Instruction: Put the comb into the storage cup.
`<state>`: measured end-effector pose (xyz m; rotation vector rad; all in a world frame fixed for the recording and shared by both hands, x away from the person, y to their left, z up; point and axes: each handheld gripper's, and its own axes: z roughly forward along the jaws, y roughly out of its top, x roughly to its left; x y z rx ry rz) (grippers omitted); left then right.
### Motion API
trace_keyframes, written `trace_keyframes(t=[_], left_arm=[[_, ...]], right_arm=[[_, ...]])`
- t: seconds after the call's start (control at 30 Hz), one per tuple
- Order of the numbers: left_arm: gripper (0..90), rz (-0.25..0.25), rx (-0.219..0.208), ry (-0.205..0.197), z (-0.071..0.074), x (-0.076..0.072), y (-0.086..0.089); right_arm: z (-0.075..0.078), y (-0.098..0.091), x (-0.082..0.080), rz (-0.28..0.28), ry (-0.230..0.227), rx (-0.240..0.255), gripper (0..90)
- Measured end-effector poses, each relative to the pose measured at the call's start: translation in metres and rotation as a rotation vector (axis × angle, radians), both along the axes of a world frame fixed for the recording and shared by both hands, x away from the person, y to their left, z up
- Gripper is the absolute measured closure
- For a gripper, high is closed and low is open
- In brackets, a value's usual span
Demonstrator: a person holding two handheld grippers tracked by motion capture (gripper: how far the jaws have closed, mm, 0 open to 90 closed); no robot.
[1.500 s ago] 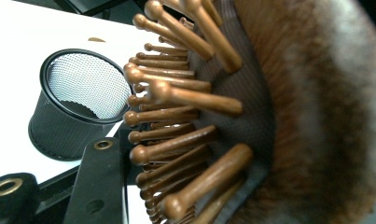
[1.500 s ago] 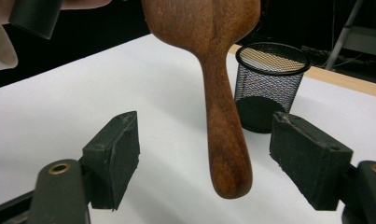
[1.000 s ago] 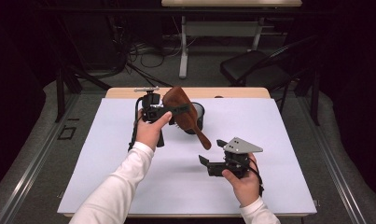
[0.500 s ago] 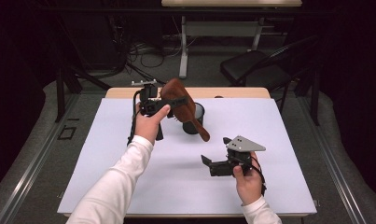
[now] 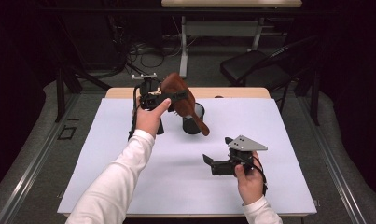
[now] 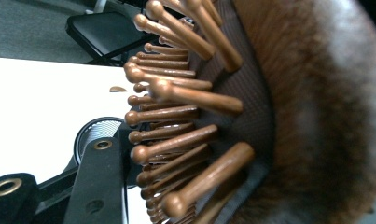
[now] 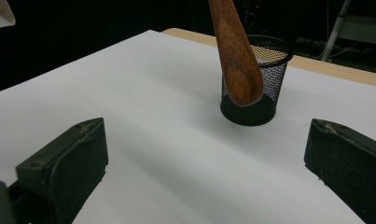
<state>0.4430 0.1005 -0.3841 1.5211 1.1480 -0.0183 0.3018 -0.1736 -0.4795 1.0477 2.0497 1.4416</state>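
At the back left, my left gripper (image 5: pixel 172 97) clamps the brush (image 5: pixel 183 99) by its head, handle slanting down and right across the front of the cup (image 5: pixel 194 122), its tip lower than the rim. To the right, my right gripper (image 5: pixel 212 163) rests with jaws just opened wide, empty, pointing toward the handle, well apart.

We see a dim room with a grey floor (image 5: pixel 45 140) around a wooden table (image 5: pixel 232 92) covered by a white sheet (image 5: pixel 279 140). Behind it stands a second desk on a white frame (image 5: pixel 223 28), with tangled cables (image 5: pixel 139 51) on the floor beneath and a black chair (image 5: pixel 251 67) to its right.
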Motion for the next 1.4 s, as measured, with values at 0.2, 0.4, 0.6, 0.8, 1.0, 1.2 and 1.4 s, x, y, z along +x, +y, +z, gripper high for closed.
trace_keyframes(t=[0.2,0.4,0.6,0.8,1.0,1.2,1.4], left_arm=[[47.8,0.023,0.003,-0.002,0.001,0.004,0.003],[47.8,0.047,-0.012,-0.002,0.002,0.008,0.007],[47.7,0.071,-0.021,-0.013,0.006,0.012,0.009],[47.7,0.091,-0.012,-0.025,0.009,0.014,0.009],[47.7,0.112,-0.007,-0.035,0.013,0.018,0.009],[47.7,0.129,0.006,-0.036,0.015,0.021,0.009],[47.7,0.152,0.005,-0.036,0.014,0.024,0.009]], right_arm=[[0.0,-0.001,0.0,-0.003,0.002,-0.001,0.0],[0.0,-0.001,0.0,-0.007,0.007,0.01,0.0],[0.0,-0.003,-0.001,-0.008,0.002,0.011,0.0],[0.0,-0.005,0.0,-0.012,0.003,0.016,0.0],[0.0,-0.006,0.0,-0.017,0.001,0.018,0.0],[0.0,-0.007,0.0,-0.018,0.001,0.021,0.0],[-0.001,-0.007,0.001,-0.02,0.002,0.021,0.0]])
